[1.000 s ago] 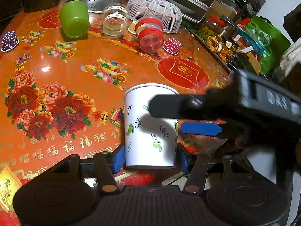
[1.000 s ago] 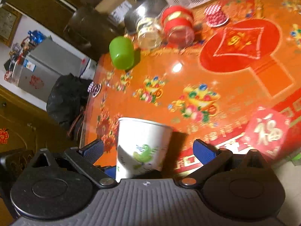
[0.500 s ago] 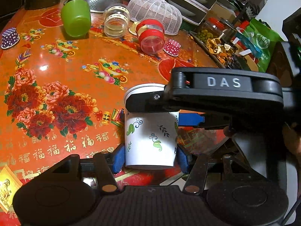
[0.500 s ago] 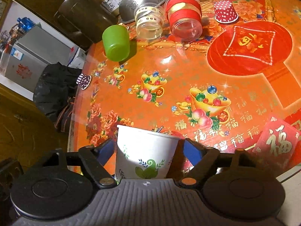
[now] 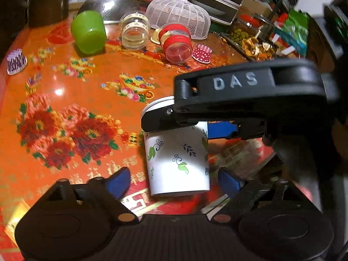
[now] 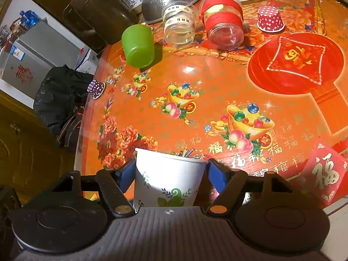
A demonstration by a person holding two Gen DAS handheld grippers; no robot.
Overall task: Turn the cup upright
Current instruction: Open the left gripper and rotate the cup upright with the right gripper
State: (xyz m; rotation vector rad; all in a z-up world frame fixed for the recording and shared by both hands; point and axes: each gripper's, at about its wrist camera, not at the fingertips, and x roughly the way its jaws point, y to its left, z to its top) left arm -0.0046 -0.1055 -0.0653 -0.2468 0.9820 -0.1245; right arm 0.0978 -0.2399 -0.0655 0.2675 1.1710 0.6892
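A white paper cup (image 5: 177, 156) with green leaf prints stands upright, mouth up, near the front edge of the orange table (image 5: 65, 100). My left gripper (image 5: 174, 179) is open, its blue pads apart from the cup on both sides. My right gripper (image 6: 169, 175) is shut on the cup (image 6: 167, 182), its blue pads pressed to the cup's upper wall. In the left wrist view the right gripper's black body crosses over the cup's rim from the right.
At the back of the table lie a green cup (image 5: 89, 33), a clear jar (image 5: 134, 31) and a red-banded jar (image 5: 177, 43), all on their sides. A white mesh cover (image 5: 178, 14), a metal colander (image 5: 108, 7) and small dotted paper cups (image 5: 203, 53) stand nearby.
My left gripper has opened and let go of the cup. My right gripper has come in over the cup and closed on it.
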